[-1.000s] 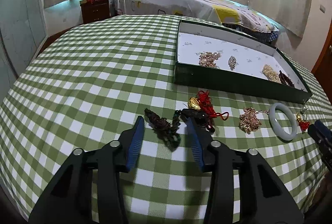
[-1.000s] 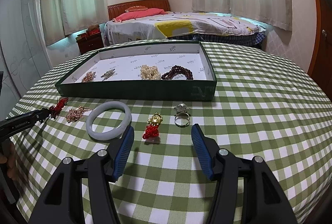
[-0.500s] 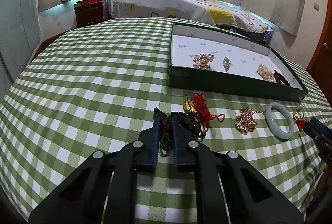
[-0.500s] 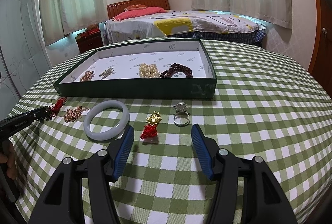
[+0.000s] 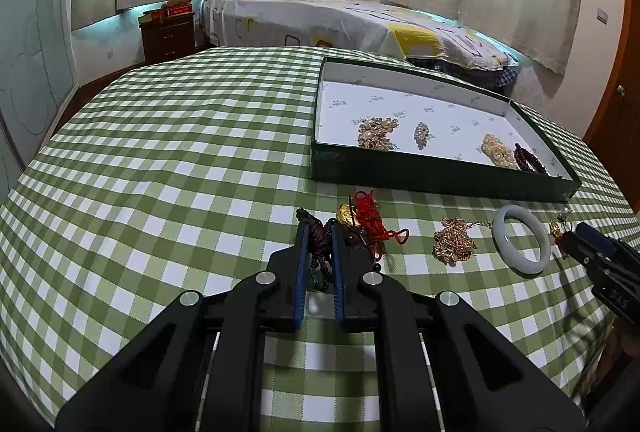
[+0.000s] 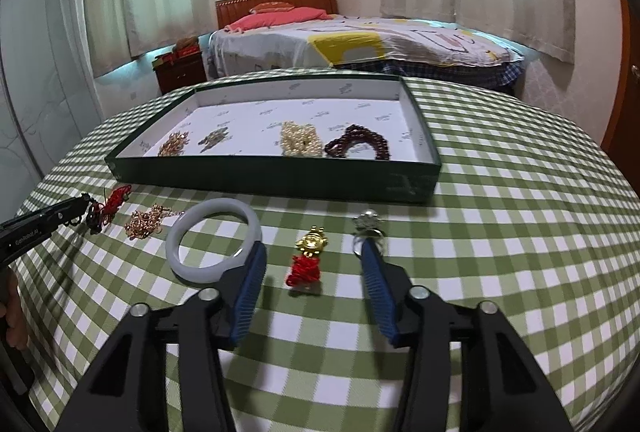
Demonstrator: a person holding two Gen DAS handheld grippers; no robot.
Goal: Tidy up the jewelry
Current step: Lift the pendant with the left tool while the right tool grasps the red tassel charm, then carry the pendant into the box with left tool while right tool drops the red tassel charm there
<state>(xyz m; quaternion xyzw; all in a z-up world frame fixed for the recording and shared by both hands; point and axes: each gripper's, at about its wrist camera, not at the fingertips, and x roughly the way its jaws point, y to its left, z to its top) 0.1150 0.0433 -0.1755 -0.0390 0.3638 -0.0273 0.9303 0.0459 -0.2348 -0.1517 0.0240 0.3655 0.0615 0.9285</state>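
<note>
A: Okay, quick count. Left hand-held gripper [image 5: 319, 232]?
B: Narrow, pads clamped on one dark braided cord piece [image 5: 318, 244] on the table [image 5: 160, 192]. Just right of its tips: one gold charm with red cord [image 5: 366, 218].
A: Right hand-held gripper [image 6: 314, 258]?
B: Jaws closing, not yet touching. Between them lies one gold charm with red knot [image 6: 308, 256]. One silver ring [image 6: 368, 228] sits at its right fingertip, one white jade bangle [image 6: 214, 240] touches its left finger.
A: Farther left of it?
B: One rose-gold chain pile [image 6: 146, 222].
A: Tray?
B: One green tray [image 6: 280, 180] beyond both grippers, four pieces inside: gold cluster [image 6: 174, 144], small brooch [image 6: 214, 138], pearl bundle [image 6: 300, 142], dark red bead bracelet [image 6: 358, 146].
A: Loose on the table total?
B: Six.
</note>
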